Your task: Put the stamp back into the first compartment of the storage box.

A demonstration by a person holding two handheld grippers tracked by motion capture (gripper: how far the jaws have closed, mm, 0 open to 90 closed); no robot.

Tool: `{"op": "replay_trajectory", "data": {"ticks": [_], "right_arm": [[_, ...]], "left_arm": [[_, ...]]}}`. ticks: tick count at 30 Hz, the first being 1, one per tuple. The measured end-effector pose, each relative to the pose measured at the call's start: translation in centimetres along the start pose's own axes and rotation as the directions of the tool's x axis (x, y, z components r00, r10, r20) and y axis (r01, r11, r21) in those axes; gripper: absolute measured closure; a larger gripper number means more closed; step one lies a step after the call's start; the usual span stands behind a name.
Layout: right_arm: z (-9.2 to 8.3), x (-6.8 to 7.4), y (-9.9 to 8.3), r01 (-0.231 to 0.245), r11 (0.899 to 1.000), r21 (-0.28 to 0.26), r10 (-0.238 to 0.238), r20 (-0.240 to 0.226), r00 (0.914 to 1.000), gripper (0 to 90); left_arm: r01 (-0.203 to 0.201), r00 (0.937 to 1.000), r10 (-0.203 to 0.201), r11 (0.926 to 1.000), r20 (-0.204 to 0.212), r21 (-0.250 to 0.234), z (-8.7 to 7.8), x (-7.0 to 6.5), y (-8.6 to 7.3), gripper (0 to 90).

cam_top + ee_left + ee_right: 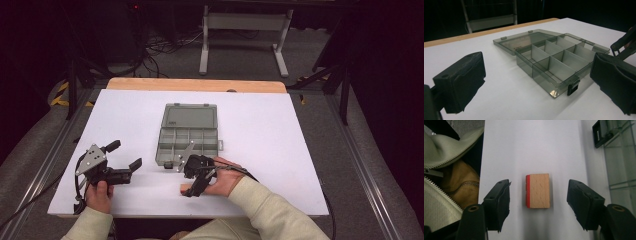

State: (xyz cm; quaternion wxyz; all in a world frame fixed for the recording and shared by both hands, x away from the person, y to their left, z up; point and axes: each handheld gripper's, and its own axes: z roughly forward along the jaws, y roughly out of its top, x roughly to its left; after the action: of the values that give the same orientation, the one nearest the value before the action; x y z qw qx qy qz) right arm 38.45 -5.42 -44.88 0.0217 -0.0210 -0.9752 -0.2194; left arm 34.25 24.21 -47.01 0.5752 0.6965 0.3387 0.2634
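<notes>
A small wooden block (537,190) with one red edge lies flat on the white table, centred between the wide-apart jaws of my right gripper (538,192), which touch nothing. In the high view this block (184,189) sits near the front edge, just under the right gripper (191,181). A clear grey compartment box (189,135) lies with its lid laid flat behind it, and its cells look empty. My left gripper (124,155) hovers open at the front left, aimed at the box (554,57), with its jaws spread and holding nothing.
The box's black latch (573,86) sticks out at its near corner. The right gripper's linkage (624,45) shows beside the box. A wooden strip (195,84) borders the table's far edge. Beyond it are a white stand (245,30) and floor cables.
</notes>
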Motion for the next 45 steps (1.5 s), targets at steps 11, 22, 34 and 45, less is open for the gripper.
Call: {"op": "replay_trajectory", "data": {"ticks": [11,22,34,45], "right_arm": [[1.0,0.3,0.3,0.021,0.998,0.055,-0.022,0.014,0.9997,52.8],[1.2,0.6,0.4,0.048,0.996,0.071,-0.051,0.036,0.9981,65.4],[0.1,0.6,0.4,0.069,0.997,0.038,-0.071,0.059,0.9958,65.6],[-2.4,-0.1,1.5,0.094,0.995,-0.012,-0.093,0.104,0.9902,65.6]], "left_arm": [[-0.002,1.0000,0.002,1.0000,0.000,0.000,0.0,0.0,0.0,1.0],[-0.001,1.0000,0.001,1.0000,0.001,0.001,0.0,0.0,0.0,1.0],[-0.002,1.0000,0.002,1.0000,0.003,0.003,0.0,0.0,0.0,1.0],[-0.003,1.0000,0.003,1.0000,0.004,0.007,0.0,0.0,0.0,1.0]]}}
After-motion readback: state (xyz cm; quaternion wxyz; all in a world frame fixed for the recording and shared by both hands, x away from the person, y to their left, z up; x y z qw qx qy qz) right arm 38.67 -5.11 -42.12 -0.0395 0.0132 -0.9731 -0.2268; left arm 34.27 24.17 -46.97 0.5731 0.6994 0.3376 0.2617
